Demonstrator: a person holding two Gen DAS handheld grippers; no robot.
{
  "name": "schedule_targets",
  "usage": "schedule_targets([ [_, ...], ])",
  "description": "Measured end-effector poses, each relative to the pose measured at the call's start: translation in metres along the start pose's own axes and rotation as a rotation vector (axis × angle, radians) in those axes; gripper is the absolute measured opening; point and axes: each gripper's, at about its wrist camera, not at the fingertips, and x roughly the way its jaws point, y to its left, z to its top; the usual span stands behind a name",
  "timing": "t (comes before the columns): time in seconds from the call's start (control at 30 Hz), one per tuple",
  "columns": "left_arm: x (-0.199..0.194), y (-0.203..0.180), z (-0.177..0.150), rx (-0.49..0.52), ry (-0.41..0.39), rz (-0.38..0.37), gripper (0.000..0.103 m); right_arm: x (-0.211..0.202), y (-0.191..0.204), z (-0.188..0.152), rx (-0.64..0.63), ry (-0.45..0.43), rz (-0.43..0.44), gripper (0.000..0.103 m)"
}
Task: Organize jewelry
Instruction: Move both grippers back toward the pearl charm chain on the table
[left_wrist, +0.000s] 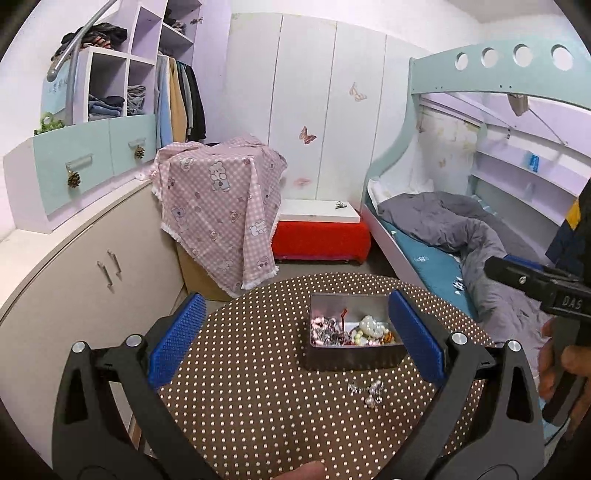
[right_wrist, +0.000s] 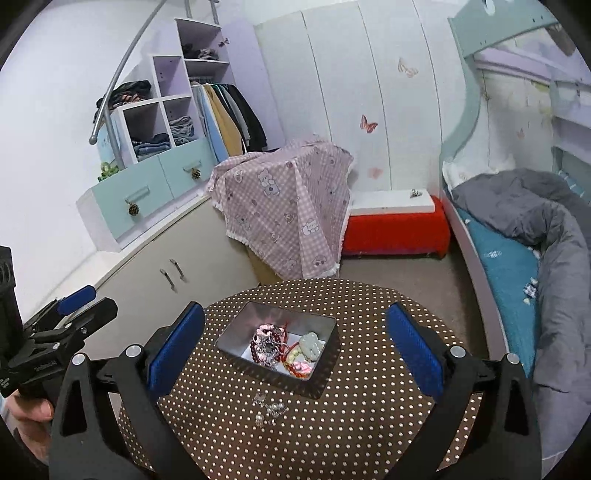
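A round table (left_wrist: 258, 387) covered in a brown dotted cloth fills the lower middle of both views. On it a metal tin (left_wrist: 352, 334) is seen, open at the top, with beads, a white flower piece and pink trinkets heaped inside. Just below the tin in the frame, a small cluster of loose jewelry (left_wrist: 369, 393) — silvery, with pearl-like beads — lies bare on the cloth, apart from the tin's wall.

The left gripper (left_wrist: 295, 339) is held spread wide, its blue pads empty; the right pad overlaps the tin's right corner in the picture. The right gripper (right_wrist: 295, 350) is likewise spread wide with nothing pinched, the tin and the loose cluster framed between its fingers.

Behind the table, a pink checked cloth (left_wrist: 221, 206) is draped over a box, a red bench (left_wrist: 321, 236) stands at centre, and a bunk bed (left_wrist: 461, 229) with grey bedding occupies the right. Shelves with clothes (left_wrist: 114, 92) are seen at upper left.
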Motion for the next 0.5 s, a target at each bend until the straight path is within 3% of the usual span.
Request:
schedule_targets([
  [0.23,-0.006,-0.008,-0.026,0.021,0.021,0.002,0.097,-0.012,0.003,-0.027,-0.038,0.017,-0.073,0.095],
  [0.5,0.017,-0.022,-0.072,0.029,0.142,-0.044,0.097,0.007,-0.013,-0.071,0.001,0.128,-0.107,0.095],
])
